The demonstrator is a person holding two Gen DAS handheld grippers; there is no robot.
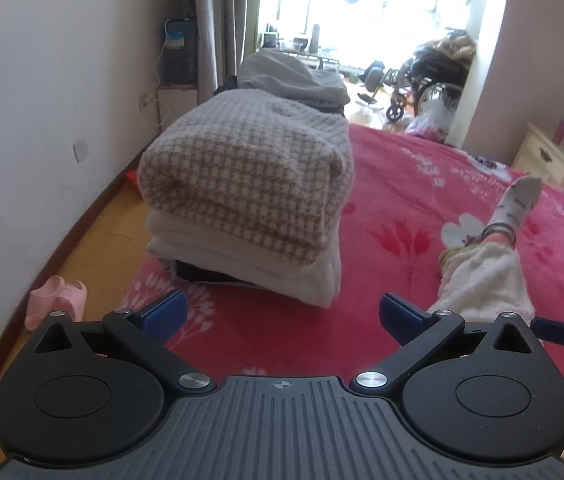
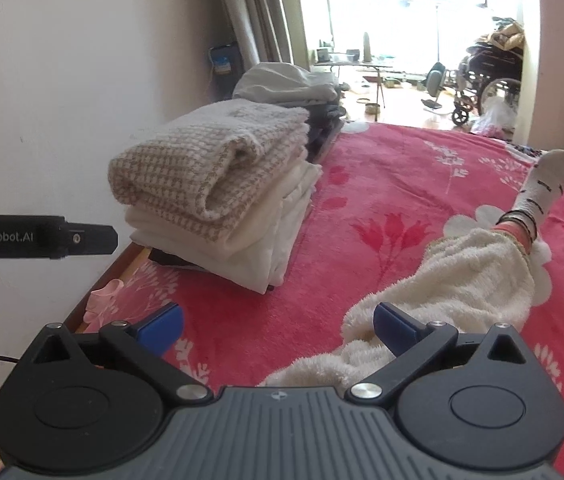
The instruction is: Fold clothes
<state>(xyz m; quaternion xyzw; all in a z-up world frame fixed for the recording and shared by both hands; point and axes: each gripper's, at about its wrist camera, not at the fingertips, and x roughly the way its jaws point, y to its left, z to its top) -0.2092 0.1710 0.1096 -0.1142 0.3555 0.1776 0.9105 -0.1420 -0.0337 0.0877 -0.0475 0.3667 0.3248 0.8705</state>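
A stack of folded clothes stands on the red flowered bed cover (image 1: pixel 394 184) near its left edge. On top lies a beige checked knit (image 1: pixel 242 176) (image 2: pixel 210 164), with a cream garment (image 1: pixel 282 272) (image 2: pixel 266 240) and a dark piece under it. My left gripper (image 1: pixel 282 316) is open a little in front of the stack, nothing between its blue pads. My right gripper (image 2: pixel 278 328) is open too, above the cover, beside a leg in a cream fleecy trouser (image 2: pixel 462 280). The left gripper's body (image 2: pixel 38 236) shows at the left of the right wrist view.
Behind the stack lies a second pile topped with a grey garment (image 1: pixel 290 76) (image 2: pixel 286 84). A foot in a white sock (image 1: pixel 518 204) (image 2: pixel 546 184) rests on the bed at right. Pink slippers (image 1: pixel 54 300) lie on the wooden floor by the white wall. A wheelchair (image 2: pixel 486 84) stands in the bright far room.
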